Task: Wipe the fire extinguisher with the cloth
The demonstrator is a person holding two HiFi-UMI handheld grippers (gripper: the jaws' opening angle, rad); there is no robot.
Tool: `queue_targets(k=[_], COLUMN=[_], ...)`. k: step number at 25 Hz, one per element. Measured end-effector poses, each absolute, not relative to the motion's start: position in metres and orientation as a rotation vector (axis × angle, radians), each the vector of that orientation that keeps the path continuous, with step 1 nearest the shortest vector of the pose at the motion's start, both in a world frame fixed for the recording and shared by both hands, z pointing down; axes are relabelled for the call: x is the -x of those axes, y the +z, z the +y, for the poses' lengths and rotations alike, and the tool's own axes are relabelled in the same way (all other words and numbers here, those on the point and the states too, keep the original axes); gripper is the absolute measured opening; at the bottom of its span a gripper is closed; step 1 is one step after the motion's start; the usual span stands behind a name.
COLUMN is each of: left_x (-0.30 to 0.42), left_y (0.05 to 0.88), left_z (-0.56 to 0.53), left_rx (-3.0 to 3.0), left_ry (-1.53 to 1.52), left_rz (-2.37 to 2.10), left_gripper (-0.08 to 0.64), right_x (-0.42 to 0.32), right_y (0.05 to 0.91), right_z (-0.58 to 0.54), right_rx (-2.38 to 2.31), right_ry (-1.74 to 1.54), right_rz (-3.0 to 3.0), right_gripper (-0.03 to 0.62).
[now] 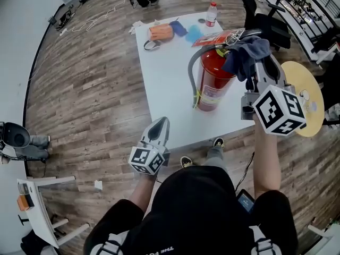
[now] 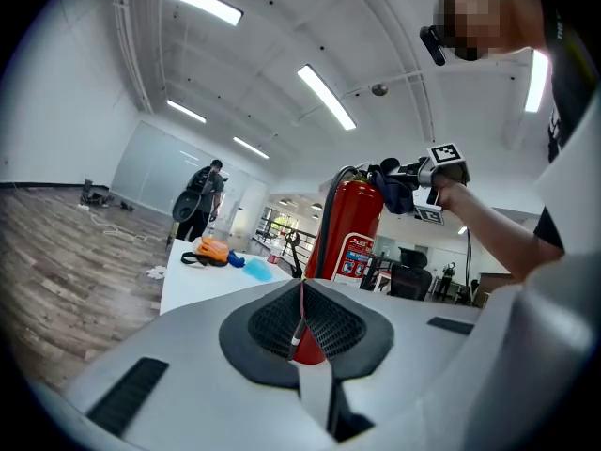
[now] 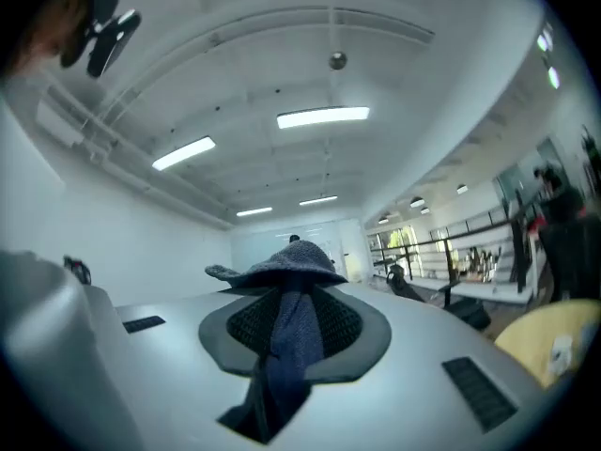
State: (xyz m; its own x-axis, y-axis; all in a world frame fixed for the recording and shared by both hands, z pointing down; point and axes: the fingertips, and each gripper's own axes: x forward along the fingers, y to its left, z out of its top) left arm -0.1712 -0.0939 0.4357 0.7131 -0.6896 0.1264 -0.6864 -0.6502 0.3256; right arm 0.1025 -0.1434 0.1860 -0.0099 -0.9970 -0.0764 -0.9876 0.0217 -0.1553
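Wood-plank floor runs all round a white surface point(image 1: 164, 84) in a big open room lit by ceiling strips, with a bottle point(image 1: 211, 14) and an orange bundle point(image 1: 161, 32) at its far edge. Upright near the surface's near right corner stands the fire extinguisher point(image 1: 214, 84). It looks heavy, rigid and slick-painted, so I'd steady it at the neck or handle, not the smooth body. The right hand-held gripper point(image 1: 254, 62) pinches the cloth point(image 1: 245, 52), soft and limp, bunched against the extinguisher's top. The left hand-held gripper point(image 1: 161, 124) hangs by the near edge, jaws pressed together on nothing.
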Motion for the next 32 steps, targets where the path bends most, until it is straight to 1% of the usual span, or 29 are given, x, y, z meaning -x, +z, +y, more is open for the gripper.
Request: queue_targets(k=[3,6,10,13,16,19,22,24,26,28,30,32], left_x=[0.162,0.152,0.142,0.14,0.145,0.152,0.155,0.158,0.162,0.166,0.168,0.167], left_y=[0.433,0.433,0.433,0.429,0.425,0.425,0.425,0.425,0.425,0.423,0.424,0.425], left_z=[-0.093,-0.092,-0.094,-0.094,-0.095,-0.093,-0.091,-0.09,-0.09,-0.091,-0.091,-0.089], left_rx=[-2.579,-2.584,-2.591,-2.597,-2.595,-2.591,-2.584,-2.575,-2.568,-2.567,-2.564,-2.562], left_ry=[-0.014,-0.014,-0.012,-0.018,-0.034,-0.027,-0.019,-0.019,-0.024,-0.031,-0.031,-0.026], left_rz=[-1.051,-1.032,-1.005,-1.005,-1.023,-1.041,-1.062,-1.076,-1.086,-1.097,-1.108,-1.112], left_gripper=[0.026,0.026,0.026,0.026,0.026,0.026,0.026,0.026,0.026,0.026,0.026,0.026], right_x=[-0.081,-0.053,-0.028,-0.034,-0.069,-0.072,-0.038,-0.025,-0.032,-0.056,-0.079,-0.085], right_y=[0.181,0.183,0.202,0.222,0.227,0.189,0.167,0.168,0.166,0.158,0.152,0.151], right_z=[-0.152,-0.143,-0.131,-0.129,-0.131,-0.131,-0.142,-0.156,-0.166,-0.172,-0.176,-0.177], right_rx=[2.249,2.347,2.325,2.318,2.383,2.335,2.219,2.179,2.217,2.313,2.362,2.36], right_ry=[0.191,0.476,0.622,0.553,0.437,0.605,0.849,0.884,0.854,0.821,0.732,0.648], right_rz=[2.341,2.418,2.51,2.566,2.46,2.409,2.63,2.755,2.768,2.714,2.708,2.792], right_gripper=[0.077,0.077,0.077,0.077,0.077,0.077,0.078,0.078,0.078,0.078,0.078,0.078])
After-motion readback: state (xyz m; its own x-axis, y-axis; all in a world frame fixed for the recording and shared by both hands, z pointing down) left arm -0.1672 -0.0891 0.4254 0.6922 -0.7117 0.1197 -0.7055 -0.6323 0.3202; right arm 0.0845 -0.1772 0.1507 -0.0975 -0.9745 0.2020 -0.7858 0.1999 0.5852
